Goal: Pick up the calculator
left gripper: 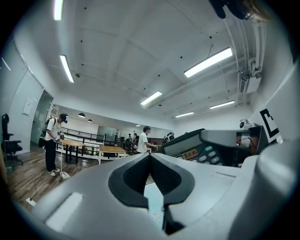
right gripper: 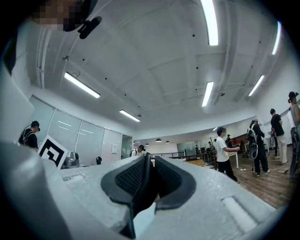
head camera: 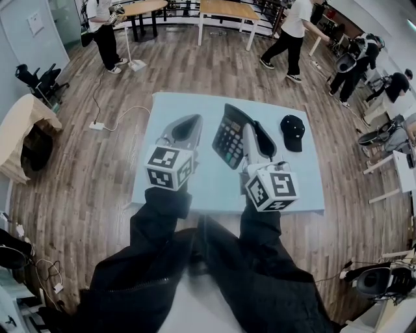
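Observation:
The black calculator (head camera: 229,138) with grey keys hangs tilted over the light blue table (head camera: 195,188). My right gripper (head camera: 252,133) is shut on its right edge. In the right gripper view that edge shows as a thin dark slab (right gripper: 146,180) pinched between the black pads (right gripper: 131,180). The left gripper view has the calculator (left gripper: 197,147) raised at the right, keys facing the camera. My left gripper (head camera: 188,125) hovers to the calculator's left without touching it; its jaws meet at the tips (left gripper: 150,157) with nothing between them.
A black cap (head camera: 292,132) lies on the table's far right. Wooden floor surrounds the table, with a cable and socket strip (head camera: 97,125) at the left. Several people (head camera: 289,36) stand and walk beyond, near wooden tables (head camera: 227,10).

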{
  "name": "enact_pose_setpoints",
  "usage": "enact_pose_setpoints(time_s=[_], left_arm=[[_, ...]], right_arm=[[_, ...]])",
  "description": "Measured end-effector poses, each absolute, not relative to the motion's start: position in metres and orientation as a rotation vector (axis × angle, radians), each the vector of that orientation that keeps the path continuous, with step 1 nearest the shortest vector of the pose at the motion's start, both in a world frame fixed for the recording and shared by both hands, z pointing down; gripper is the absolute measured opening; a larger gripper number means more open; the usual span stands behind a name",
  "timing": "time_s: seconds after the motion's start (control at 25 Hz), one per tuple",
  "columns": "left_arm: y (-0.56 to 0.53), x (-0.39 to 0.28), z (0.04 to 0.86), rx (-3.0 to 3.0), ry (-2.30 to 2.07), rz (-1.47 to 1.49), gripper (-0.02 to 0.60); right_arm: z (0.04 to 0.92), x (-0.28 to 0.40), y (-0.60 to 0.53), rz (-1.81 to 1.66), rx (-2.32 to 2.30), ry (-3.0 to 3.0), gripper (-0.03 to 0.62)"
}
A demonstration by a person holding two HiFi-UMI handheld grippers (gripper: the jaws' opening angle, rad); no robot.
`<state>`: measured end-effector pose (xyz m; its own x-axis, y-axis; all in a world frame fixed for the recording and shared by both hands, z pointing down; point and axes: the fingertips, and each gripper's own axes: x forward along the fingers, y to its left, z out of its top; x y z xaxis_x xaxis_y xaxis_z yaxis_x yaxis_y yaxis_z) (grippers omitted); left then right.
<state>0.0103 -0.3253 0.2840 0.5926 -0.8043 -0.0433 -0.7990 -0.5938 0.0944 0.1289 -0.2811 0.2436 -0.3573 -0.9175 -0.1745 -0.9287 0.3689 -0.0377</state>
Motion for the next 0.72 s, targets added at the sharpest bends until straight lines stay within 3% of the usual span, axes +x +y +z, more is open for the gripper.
enact_pose_setpoints(time_s=[0.72], left_arm=[[-0.316, -0.004, 0.279, 2.743, -1.4, -0.131, 0.0]], right_arm=[[0.234, 0.11, -0.27, 0.143, -1.631, 2.477, 0.069]])
